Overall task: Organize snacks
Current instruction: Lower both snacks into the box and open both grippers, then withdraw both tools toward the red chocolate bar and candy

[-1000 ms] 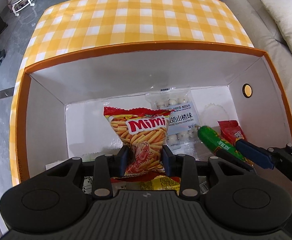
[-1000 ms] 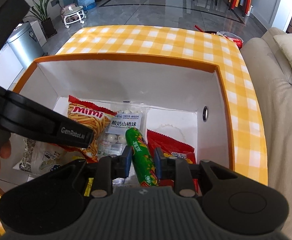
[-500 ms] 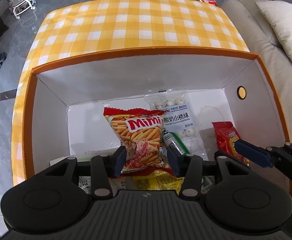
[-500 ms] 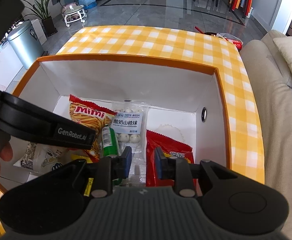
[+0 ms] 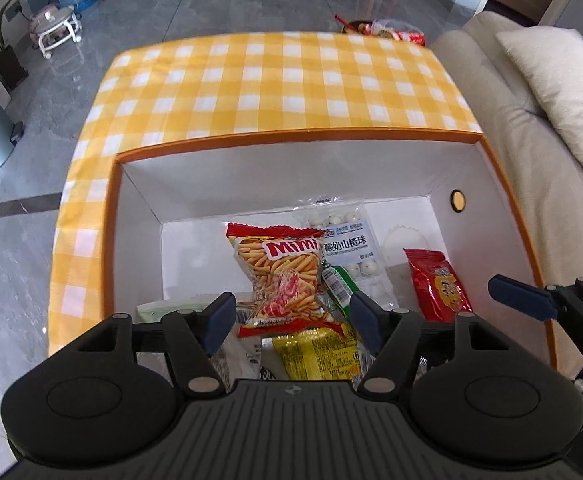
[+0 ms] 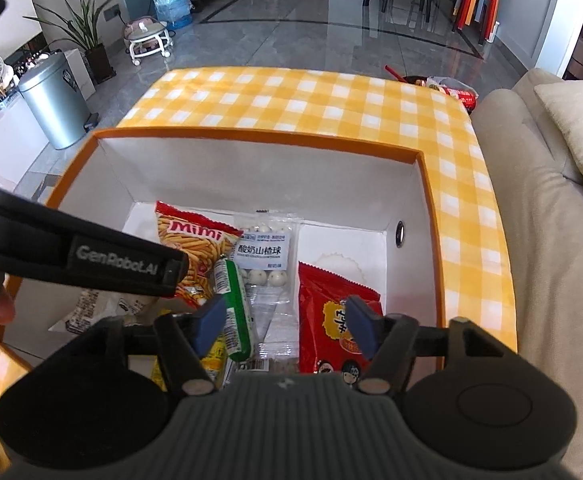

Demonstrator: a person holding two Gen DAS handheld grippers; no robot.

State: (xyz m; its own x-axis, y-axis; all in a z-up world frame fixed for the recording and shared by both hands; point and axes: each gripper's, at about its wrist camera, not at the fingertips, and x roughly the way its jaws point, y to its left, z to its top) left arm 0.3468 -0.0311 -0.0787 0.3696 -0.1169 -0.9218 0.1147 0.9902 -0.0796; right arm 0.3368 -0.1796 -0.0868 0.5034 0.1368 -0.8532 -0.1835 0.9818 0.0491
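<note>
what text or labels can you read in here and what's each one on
"Mimi": red banner on the orange snack bag
"酸奶山楂球": white label on the clear bag of white balls
"GenRobot.AI": side of the left gripper
Red packet: large yellow characters, partly hidden by a gripper finger, unreadable
Green stick pack, yellow packet: print too small to read

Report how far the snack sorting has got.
Done: the Mimi bag, green stick pack, yogurt-ball pack and red packet lie inside the orange box. In hand: nothing; the left gripper and right gripper hang over the box, jaws opening, empty. Left: snacks beyond the table's far edge.
</note>
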